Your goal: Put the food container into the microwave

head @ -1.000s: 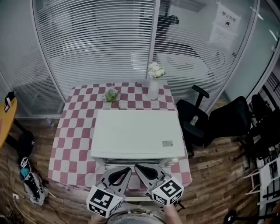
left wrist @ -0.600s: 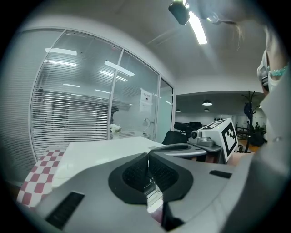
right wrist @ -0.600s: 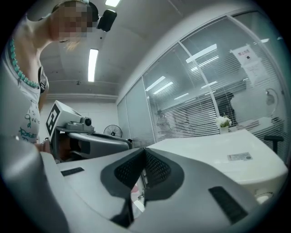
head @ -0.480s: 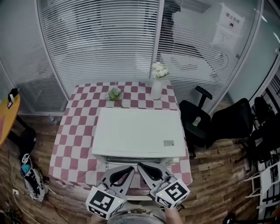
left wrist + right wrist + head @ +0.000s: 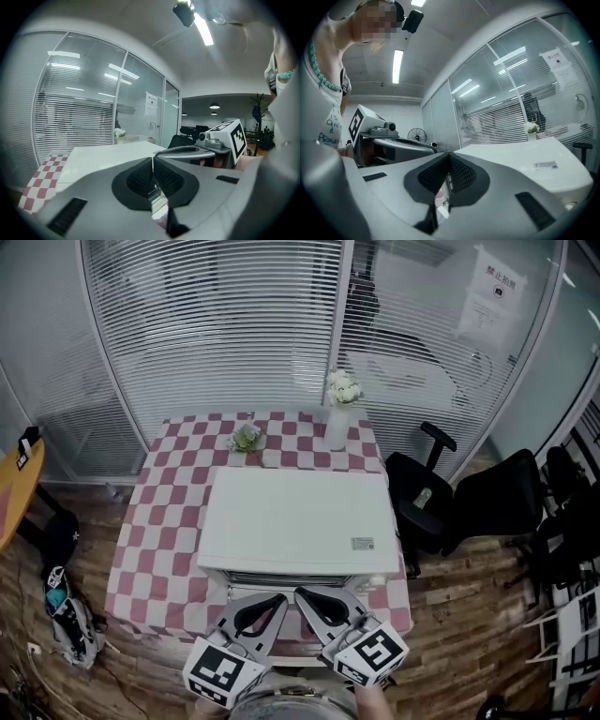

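Note:
A white microwave [image 5: 298, 519] stands on the table with a red and white checked cloth [image 5: 150, 549]; I see its flat top, and its front faces me. The left gripper [image 5: 278, 599] and the right gripper [image 5: 300, 595] are held side by side just in front of the microwave's front edge, tips close together. Both are shut with nothing between the jaws. In the left gripper view the microwave top [image 5: 103, 157] lies beyond the shut left gripper [image 5: 153, 158]. The right gripper view shows the shut right gripper [image 5: 448, 155] below the microwave's top [image 5: 525, 154]. No food container is in view.
A white vase of flowers [image 5: 339, 412] and a small green plant [image 5: 246, 438] stand at the table's far edge. Glass walls with blinds rise behind. Black office chairs [image 5: 469, 502] stand to the right, a bag [image 5: 66, 629] lies on the wooden floor at left.
The head view has shifted slightly, so the table sits a little higher in the frame. Both grippers stay shut in the same place before the microwave.

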The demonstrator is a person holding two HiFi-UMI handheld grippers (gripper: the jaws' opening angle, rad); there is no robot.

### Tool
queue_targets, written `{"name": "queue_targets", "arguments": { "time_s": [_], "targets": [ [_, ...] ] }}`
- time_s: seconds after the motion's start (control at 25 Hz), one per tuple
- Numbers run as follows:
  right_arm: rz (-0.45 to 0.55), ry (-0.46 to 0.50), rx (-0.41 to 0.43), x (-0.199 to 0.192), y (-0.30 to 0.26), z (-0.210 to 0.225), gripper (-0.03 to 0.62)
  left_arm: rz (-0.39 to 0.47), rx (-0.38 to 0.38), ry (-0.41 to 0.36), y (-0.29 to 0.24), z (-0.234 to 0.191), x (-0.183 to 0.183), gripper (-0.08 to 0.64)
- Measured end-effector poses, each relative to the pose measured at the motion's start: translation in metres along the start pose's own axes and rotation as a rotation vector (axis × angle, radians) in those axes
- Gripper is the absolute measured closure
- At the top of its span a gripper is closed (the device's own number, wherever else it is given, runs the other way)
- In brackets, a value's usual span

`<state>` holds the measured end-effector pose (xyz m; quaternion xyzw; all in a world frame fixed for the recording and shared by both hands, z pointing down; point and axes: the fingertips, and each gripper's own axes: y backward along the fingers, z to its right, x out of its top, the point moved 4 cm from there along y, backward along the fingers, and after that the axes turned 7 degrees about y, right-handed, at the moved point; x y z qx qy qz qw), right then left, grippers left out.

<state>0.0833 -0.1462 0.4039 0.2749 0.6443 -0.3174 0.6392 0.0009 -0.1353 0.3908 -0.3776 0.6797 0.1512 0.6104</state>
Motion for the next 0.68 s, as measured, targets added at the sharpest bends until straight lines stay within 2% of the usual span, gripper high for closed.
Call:
{"name": "queue_targets", "arguments": {
  "time_s": [0.24, 0.68],
  "targets": [
    [-0.009, 0.007, 0.000, 0.0008, 0.0008, 0.0001, 0.600, -0.030, -0.003, 0.000, 0.0014, 0.0007, -0.0014, 0.543],
    [-0.018, 0.009, 0.015, -0.0016, -0.0008, -0.0036, 0.599, -0.037, -0.009, -0.005, 0.0029, 0.0002, -0.0033, 0.543]
  ]
}}
